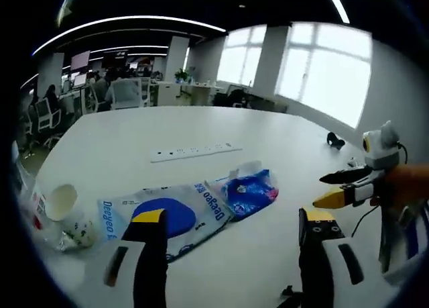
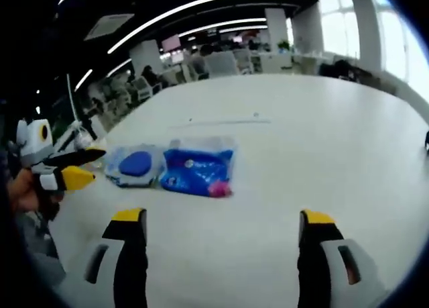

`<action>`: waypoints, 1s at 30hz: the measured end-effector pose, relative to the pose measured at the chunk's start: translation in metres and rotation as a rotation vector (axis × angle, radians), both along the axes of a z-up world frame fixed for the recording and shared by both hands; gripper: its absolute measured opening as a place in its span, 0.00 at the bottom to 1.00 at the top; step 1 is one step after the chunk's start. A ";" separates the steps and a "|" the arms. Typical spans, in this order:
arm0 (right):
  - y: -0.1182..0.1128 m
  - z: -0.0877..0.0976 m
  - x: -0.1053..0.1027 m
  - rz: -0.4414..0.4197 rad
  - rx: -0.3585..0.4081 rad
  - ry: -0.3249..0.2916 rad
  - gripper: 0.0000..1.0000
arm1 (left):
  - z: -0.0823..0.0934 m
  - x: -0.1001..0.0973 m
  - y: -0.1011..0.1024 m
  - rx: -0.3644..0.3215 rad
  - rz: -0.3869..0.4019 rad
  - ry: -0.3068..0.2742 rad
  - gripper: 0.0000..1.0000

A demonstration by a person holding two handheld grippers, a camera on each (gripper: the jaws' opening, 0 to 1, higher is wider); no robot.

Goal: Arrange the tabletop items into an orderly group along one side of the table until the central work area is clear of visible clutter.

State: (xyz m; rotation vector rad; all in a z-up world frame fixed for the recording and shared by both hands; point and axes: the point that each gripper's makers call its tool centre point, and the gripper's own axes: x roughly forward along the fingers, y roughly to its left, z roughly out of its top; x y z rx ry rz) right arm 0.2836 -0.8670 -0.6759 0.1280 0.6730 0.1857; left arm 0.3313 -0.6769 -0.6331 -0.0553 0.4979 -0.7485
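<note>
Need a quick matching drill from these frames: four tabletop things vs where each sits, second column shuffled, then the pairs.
Things:
1. paper cup
2. power strip
3. blue bag
4. wipes pack

Places, as seen in the left gripper view:
A. mid-table, beyond the packets
B. between the cup and the blue bag
C. far left, near the table edge
D. just right of the wipes pack, touching it

Pairs: 1-C, 2-A, 3-D, 4-B

White table, office chairs, bright windows, ceiling lights
</note>
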 end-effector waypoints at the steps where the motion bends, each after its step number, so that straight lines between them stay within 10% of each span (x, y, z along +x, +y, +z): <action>1: 0.003 0.001 -0.003 0.008 -0.001 -0.007 0.97 | 0.003 -0.003 0.000 0.004 -0.006 -0.015 0.84; 22: 0.034 -0.004 -0.081 0.118 -0.009 -0.047 1.00 | 0.034 -0.075 0.040 0.030 -0.088 -0.169 0.99; 30: 0.068 -0.014 -0.102 0.195 -0.018 -0.019 1.00 | 0.006 -0.102 0.056 0.131 -0.074 -0.137 0.99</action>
